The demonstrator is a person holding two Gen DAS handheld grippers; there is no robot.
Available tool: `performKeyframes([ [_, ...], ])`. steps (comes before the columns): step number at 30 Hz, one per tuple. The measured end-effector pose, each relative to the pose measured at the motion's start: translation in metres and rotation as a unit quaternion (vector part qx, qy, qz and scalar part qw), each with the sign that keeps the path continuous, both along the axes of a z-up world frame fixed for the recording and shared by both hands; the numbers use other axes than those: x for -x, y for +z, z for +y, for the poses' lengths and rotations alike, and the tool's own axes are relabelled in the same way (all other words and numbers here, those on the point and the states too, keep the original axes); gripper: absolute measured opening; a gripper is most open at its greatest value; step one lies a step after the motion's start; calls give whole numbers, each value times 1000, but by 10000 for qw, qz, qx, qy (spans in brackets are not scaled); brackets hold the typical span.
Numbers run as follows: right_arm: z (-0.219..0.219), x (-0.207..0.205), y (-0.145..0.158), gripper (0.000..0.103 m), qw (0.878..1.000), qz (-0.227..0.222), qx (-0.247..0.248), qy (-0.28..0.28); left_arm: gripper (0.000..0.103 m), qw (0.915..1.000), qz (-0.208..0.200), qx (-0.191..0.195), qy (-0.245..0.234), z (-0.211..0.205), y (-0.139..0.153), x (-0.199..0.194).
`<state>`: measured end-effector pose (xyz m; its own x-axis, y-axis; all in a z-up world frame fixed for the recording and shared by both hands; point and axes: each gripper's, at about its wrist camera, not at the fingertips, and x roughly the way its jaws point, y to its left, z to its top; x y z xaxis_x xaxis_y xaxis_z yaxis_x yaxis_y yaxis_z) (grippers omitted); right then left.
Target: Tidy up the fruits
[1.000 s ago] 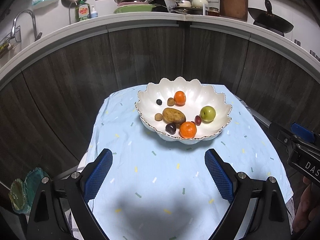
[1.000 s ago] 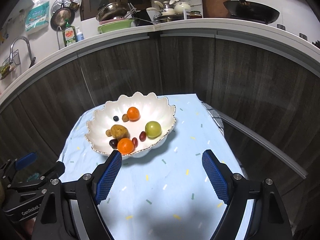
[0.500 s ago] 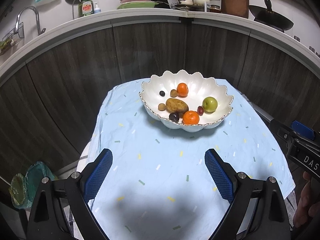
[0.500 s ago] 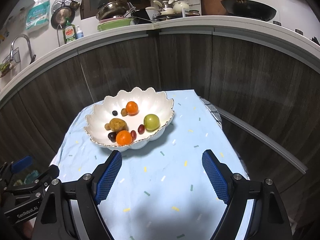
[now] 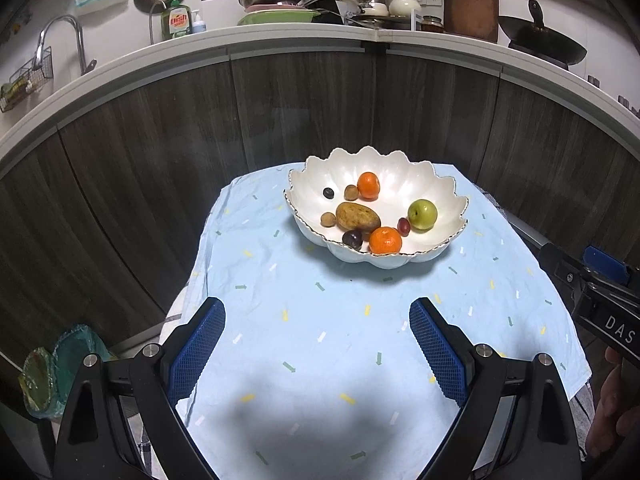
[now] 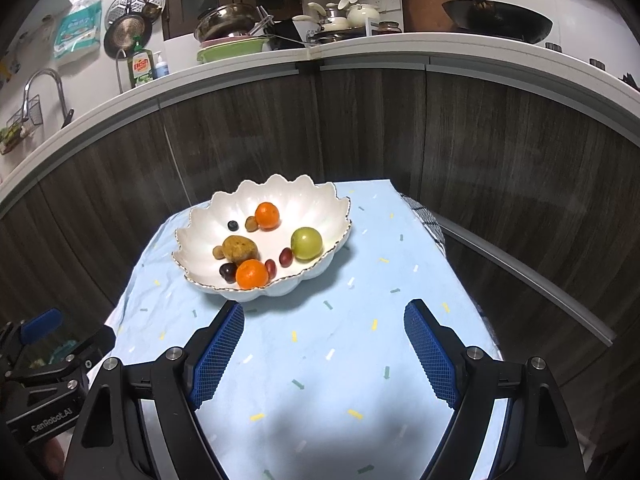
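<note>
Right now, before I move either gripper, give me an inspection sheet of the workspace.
Surface: table under a light blue cloth, bare apart from the bowl.
Job's things: white scalloped bowl holding two oranges, a green apple, a brown potato-like piece and small dark and tan fruits.
Clutter: nothing seen on the cloth.
Grippers: left gripper and right gripper both open, empty, short of the bowl.
Cables: nothing seen.
Surroundings: dark cabinets; counter with pans, dishes, soap; sink tap.
</note>
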<state>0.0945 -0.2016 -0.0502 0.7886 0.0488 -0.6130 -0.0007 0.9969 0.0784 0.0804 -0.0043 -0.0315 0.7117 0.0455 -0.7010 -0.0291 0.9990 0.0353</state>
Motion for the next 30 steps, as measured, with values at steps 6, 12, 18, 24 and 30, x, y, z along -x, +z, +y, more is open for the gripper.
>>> performKeyframes([
  [6,1,1,-1,83,10000,27,-22,-29,94,10000,14,-20,-13,-1,0,0],
  [12,2,1,-2,83,10000,28,-25,-27,94,10000,0,-28,-13,-2,1,0],
  [18,1,0,-1,83,10000,26,-29,-33,94,10000,-21,-42,-15,-3,1,-1],
  [24,2,1,-2,83,10000,10,-46,-47,94,10000,-28,-47,-47,-4,3,-1],
  [30,2,1,-2,83,10000,16,-60,-47,94,10000,-54,-72,-26,-5,5,0],
])
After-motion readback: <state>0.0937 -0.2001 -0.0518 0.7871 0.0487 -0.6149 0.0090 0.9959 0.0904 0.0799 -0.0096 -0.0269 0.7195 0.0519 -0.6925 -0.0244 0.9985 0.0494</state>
